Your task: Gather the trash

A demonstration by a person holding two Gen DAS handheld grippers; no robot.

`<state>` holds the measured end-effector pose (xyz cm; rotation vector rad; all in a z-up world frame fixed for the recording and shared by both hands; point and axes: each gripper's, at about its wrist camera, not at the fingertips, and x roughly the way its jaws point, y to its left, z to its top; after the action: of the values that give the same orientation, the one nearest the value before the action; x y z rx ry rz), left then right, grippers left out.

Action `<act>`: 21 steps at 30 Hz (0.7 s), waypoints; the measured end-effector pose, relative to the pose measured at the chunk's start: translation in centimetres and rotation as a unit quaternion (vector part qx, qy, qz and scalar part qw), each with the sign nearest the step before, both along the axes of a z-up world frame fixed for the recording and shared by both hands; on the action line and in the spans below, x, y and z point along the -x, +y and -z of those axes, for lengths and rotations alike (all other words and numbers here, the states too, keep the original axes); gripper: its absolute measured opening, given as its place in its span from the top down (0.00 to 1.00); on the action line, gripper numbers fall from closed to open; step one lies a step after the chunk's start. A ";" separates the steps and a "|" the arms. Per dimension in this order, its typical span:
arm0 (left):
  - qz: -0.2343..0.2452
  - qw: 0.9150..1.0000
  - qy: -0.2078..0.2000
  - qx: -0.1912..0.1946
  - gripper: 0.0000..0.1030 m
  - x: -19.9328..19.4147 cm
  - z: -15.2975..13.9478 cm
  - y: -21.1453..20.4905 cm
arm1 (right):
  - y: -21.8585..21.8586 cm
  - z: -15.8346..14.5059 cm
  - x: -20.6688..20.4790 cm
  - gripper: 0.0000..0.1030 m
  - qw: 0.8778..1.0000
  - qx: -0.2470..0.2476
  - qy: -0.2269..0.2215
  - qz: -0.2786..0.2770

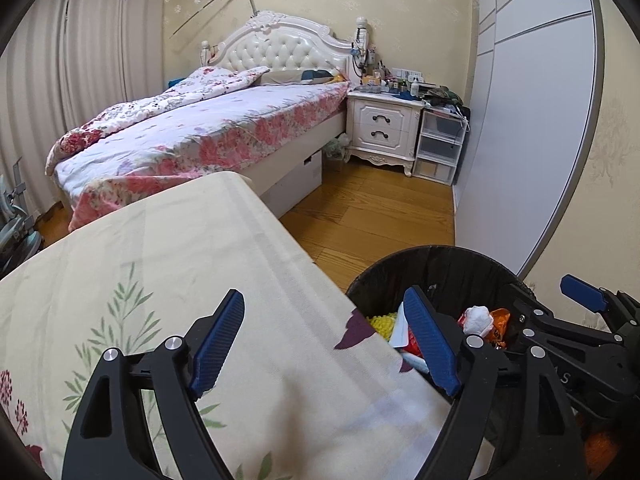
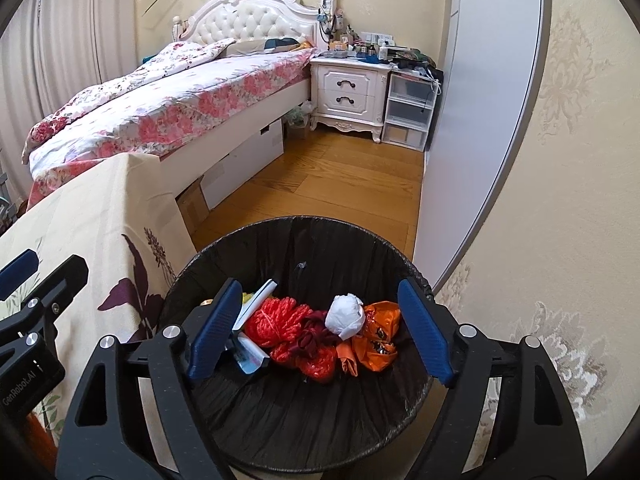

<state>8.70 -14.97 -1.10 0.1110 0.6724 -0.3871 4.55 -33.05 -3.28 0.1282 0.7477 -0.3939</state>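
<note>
A round bin with a black liner (image 2: 304, 240) stands on the floor next to the cloth-covered table (image 1: 180, 264). In it lie a crumpled white paper ball (image 2: 346, 316), red netting (image 2: 280, 320), an orange wrapper (image 2: 378, 344) and a small white box (image 2: 250, 304). My right gripper (image 2: 320, 332) is open and empty, directly above the bin. My left gripper (image 1: 324, 344) is open and empty, over the table's right edge beside the bin (image 1: 440, 264). The right gripper also shows in the left wrist view (image 1: 560, 320).
A bed with floral bedding (image 1: 192, 132) stands behind the table. A white nightstand (image 1: 384, 128) with clutter and clear plastic drawers (image 1: 440, 144) stand at the far wall. A grey wardrobe door (image 2: 480, 120) runs along the right. Wooden floor (image 2: 320, 184) lies between.
</note>
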 end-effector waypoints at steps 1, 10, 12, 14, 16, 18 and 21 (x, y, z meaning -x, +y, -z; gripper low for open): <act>-0.003 1.000 -0.001 0.001 0.22 0.2 -0.1 0.3 | 0.3 -0.1 0.2 0.22 1.000 0.002 -0.001 -0.002; -0.027 0.999 -0.023 0.002 0.20 2.4 -1.4 2.8 | 2.6 -1.4 2.0 0.21 1.000 0.012 -0.014 -0.023; -0.030 0.999 -0.027 0.005 0.20 2.8 -1.8 3.5 | 3.1 -1.7 2.5 0.20 0.999 0.014 -0.019 -0.026; -0.033 0.999 -0.031 0.009 0.20 3.2 -2.2 4.0 | 3.5 -2.0 3.0 0.17 0.999 0.017 -0.025 -0.029; -0.036 0.999 -0.035 0.011 0.19 3.6 -2.4 4.6 | 3.8 -2.3 3.5 0.17 0.999 0.020 -0.028 -0.032; -0.038 0.998 -0.038 0.013 0.19 3.9 -2.6 5.0 | 4.1 -2.6 3.8 0.17 0.999 0.021 -0.031 -0.034; -0.043 0.998 -0.040 0.016 0.19 4.3 -2.8 5.8 | 4.6 -3.0 4.5 0.17 0.998 0.022 -0.036 -0.036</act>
<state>4.37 -9.20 1.72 0.0663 0.5905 -0.3088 0.09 -28.44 -0.25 0.0743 0.6706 -0.3351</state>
